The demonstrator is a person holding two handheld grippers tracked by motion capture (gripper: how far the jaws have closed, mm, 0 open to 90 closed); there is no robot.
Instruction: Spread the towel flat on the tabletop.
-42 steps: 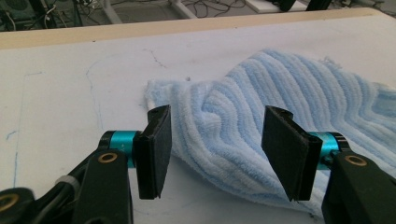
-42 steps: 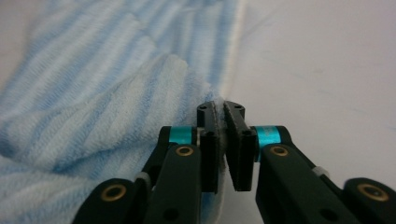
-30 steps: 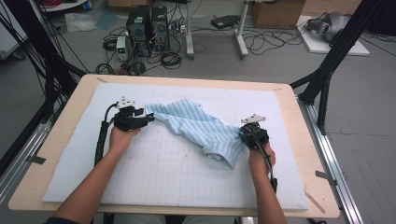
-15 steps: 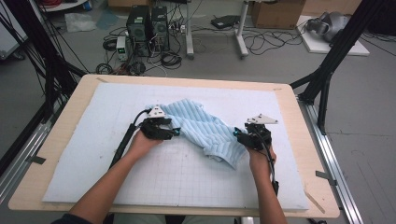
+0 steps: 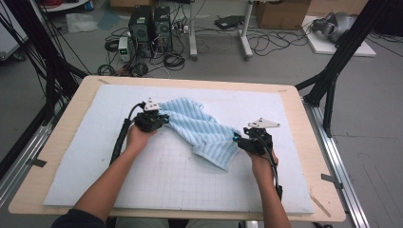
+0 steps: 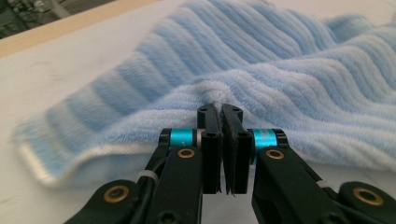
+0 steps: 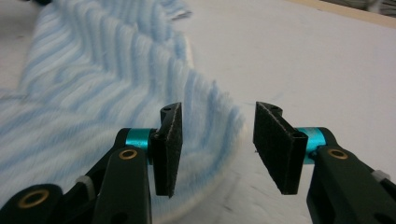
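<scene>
A light blue striped towel (image 5: 199, 128) lies bunched on the white mat. My left gripper (image 5: 164, 119) is at its left end and has just closed; in the left gripper view its jaws (image 6: 219, 112) pinch a raised fold of the towel (image 6: 280, 79). My right gripper (image 5: 236, 138) is at the towel's lower right corner and its jaws have just been opening. In the right gripper view it (image 7: 217, 128) stands open, its pads not pressing. The towel's edge (image 7: 93, 93) lies by the left pad and reaches partly into the gap.
The white gridded mat (image 5: 190, 185) covers most of the wooden table (image 5: 323, 199). Black frame struts (image 5: 332, 76) rise at both sides of the table. Computers and cables (image 5: 152, 23) sit on the floor behind the far edge.
My left gripper came in from the left onto the towel's left end and closed on a fold. The right gripper stayed near the lower right corner and its jaws opened.
</scene>
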